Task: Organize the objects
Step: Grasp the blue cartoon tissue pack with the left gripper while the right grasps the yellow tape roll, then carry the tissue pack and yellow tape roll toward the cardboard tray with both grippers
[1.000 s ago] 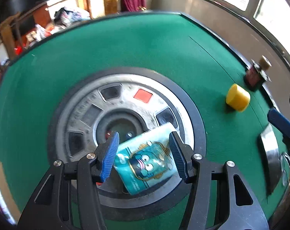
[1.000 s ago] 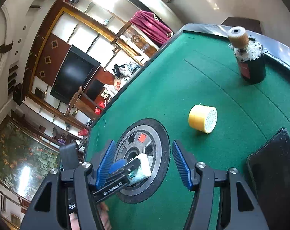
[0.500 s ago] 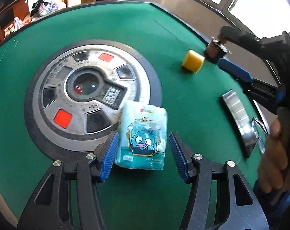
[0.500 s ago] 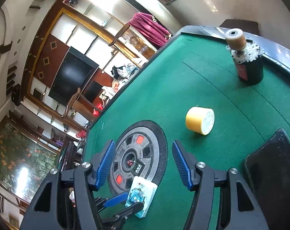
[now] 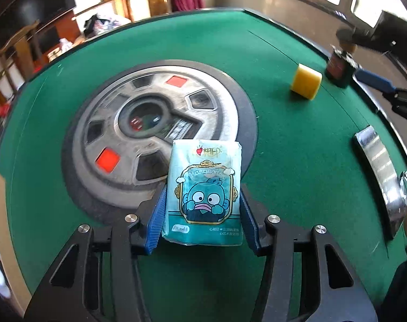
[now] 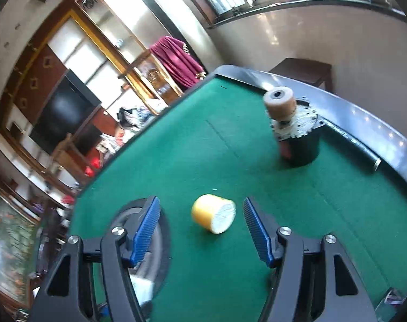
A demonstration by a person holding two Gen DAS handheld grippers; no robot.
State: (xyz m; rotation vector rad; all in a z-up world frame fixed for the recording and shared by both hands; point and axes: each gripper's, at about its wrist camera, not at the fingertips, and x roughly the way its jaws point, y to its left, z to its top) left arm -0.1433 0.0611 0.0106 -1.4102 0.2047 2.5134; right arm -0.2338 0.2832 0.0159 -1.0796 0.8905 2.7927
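A teal tissue pack [image 5: 203, 187] with a cartoon face lies on the green felt at the rim of the round centre panel [image 5: 160, 123]. My left gripper [image 5: 202, 190] straddles it, jaws closing, with both blue pads against the pack's sides. A yellow cylinder [image 6: 212, 216] lies on its side on the felt, framed by my right gripper [image 6: 200, 200]. Those jaws are opening and stand clear of the cylinder on both sides. In the left wrist view the yellow cylinder [image 5: 305, 80] sits at the far right, with one blue finger [image 5: 375, 80] of the right gripper beside it.
A dark jar with a tan wheel-shaped cap [image 6: 294, 134] stands near the table's black rim [image 6: 364, 123]. A chrome strip [image 5: 378, 171] is set into the felt at the right. A person's hand shows at that edge. Chairs and shelves lie beyond the table.
The left gripper's pads have closed in on the tissue pack, which now lies off the panel's middle at its rim. The right gripper swung over so the yellow cylinder sits between its fingers.
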